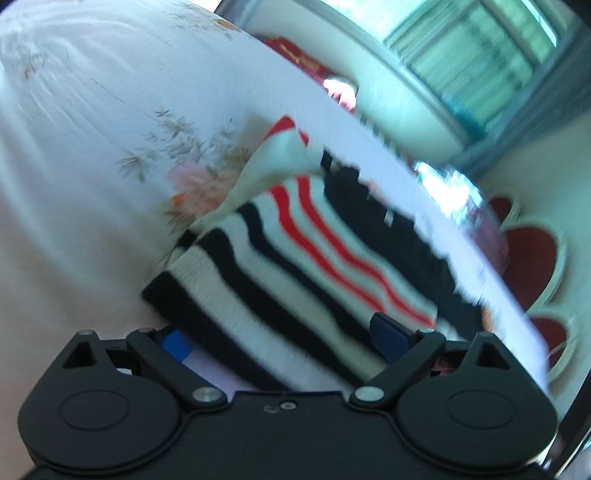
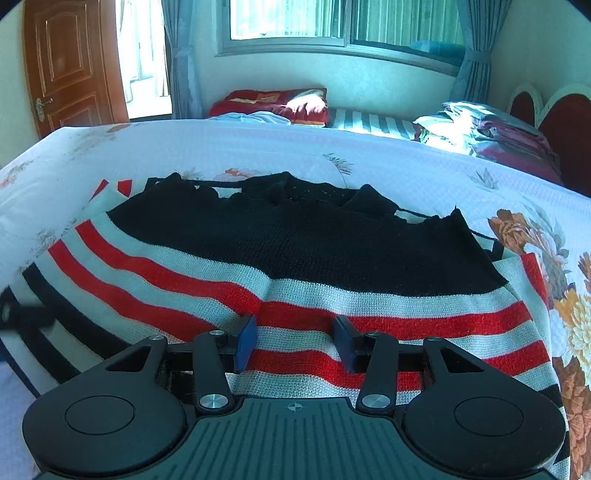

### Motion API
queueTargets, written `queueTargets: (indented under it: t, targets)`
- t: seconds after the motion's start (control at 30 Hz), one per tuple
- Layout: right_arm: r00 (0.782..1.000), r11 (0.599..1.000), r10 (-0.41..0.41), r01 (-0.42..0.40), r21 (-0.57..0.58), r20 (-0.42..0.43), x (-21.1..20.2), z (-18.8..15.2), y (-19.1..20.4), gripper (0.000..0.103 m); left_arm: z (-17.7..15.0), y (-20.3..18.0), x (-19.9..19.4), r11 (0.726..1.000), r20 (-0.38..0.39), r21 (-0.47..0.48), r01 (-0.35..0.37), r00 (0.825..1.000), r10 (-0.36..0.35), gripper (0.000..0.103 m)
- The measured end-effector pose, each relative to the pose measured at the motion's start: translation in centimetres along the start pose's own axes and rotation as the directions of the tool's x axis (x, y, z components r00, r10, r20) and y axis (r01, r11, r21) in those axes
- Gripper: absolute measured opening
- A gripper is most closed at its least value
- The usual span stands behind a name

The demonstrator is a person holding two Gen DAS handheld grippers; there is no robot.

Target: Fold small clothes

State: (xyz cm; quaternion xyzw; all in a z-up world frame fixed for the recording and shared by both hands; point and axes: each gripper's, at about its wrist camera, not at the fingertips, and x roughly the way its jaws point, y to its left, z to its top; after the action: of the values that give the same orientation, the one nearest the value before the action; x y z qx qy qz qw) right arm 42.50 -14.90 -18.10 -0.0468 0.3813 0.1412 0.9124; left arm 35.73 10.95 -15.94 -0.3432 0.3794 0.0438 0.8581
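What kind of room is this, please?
Most likely a home bedroom. The striped sweater lies on a bed covered by a floral sheet, with a red padded headboard at one end, a curtained window behind and a wooden door.

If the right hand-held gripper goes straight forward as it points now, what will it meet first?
Most likely the striped sweater: the right hand-held gripper already has its red-and-white knit between its fingers, with the bed sheet under it.

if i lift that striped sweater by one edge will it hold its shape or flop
The striped sweater will probably flop: it already sags in soft ripples over the bedspread. Its chunky knit suggests the pads should grip without slipping. The bulk will likely drag and stretch.
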Motion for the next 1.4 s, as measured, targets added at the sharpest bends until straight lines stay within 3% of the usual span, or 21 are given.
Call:
queueTargets:
  t: [0.1,0.23,0.33,0.43,0.53,0.67,0.83,0.97,1.07,1.17,1.3,1.37,1.4]
  targets:
    - [1.0,1.0,-0.007,0.007,-0.015,0.006,0.1,-0.1,0.2,0.047,0.6,0.4,1.5,0.997,0.046,-0.06,0.058,0.997,-0.055,0.072]
    - [0.999,0.998,-0.028,0.029,-0.055,0.023,0.3,-0.6,0.8,0.047,0.9,1.0,2.5,0.99,0.081,-0.124,0.063,0.995,-0.053,0.036]
    - [0.999,0.997,-0.035,0.037,-0.062,0.04,0.3,-1.0,1.0,0.047,0.9,0.9,2.3,0.99,0.1,-0.126,0.06,0.994,-0.048,0.024]
    - [0.999,0.998,-0.034,0.036,-0.059,0.043,0.2,-1.0,1.0,0.047,1.1,-0.8,1.4,0.996,0.14,-0.059,0.062,0.989,-0.053,0.019]
    - [0.999,0.999,-0.014,0.015,-0.03,0.033,-0.1,-0.4,0.5,0.048,1.5,-3.6,-0.1,0.994,0.186,0.067,0.084,0.978,-0.096,0.017]
    - [0.999,0.998,-0.004,0.001,0.055,0.052,-1.3,-0.1,-1.3,0.048,1.7,-8.5,-1.2,0.96,0.192,0.248,0.128,0.965,-0.178,0.017]
    - [0.996,0.991,-0.045,0.035,0.127,0.078,-3.9,-0.4,-4.6,0.048,0.2,-15.6,-0.7,0.868,0.126,0.455,0.2,0.95,-0.285,0.017]
    - [0.989,0.973,-0.12,0.101,0.205,0.082,-6.4,-1.2,-8.6,0.048,-3.3,-20.9,1.2,0.767,0.022,0.578,0.279,0.934,-0.356,0.017]
    - [0.977,0.952,-0.202,0.179,0.249,0.068,-8.2,-2.4,-12.0,0.048,-7.0,-23.8,3.3,0.682,-0.075,0.656,0.323,0.927,-0.367,0.017]
    - [0.962,0.923,-0.27,0.247,0.295,0.042,-9.8,-3.9,-15.1,0.048,-11.1,-25.2,5.5,0.596,-0.163,0.731,0.334,0.932,-0.324,0.018]
    - [0.964,0.901,-0.263,0.231,0.368,0.04,-11.9,-5.0,-18.1,0.048,-14.7,-24.5,6.4,0.476,-0.209,0.825,0.304,0.947,-0.243,0.031]
    - [0.969,0.895,-0.238,0.193,0.402,0.066,-12.7,-4.8,-18.9,0.048,-15.3,-24.0,5.6,0.438,-0.211,0.846,0.303,0.946,-0.246,0.046]
    - [0.973,0.896,-0.215,0.162,0.414,0.084,-13.1,-4.5,-19.1,0.048,-15.2,-23.7,5.0,0.422,-0.231,0.847,0.322,0.939,-0.254,0.059]
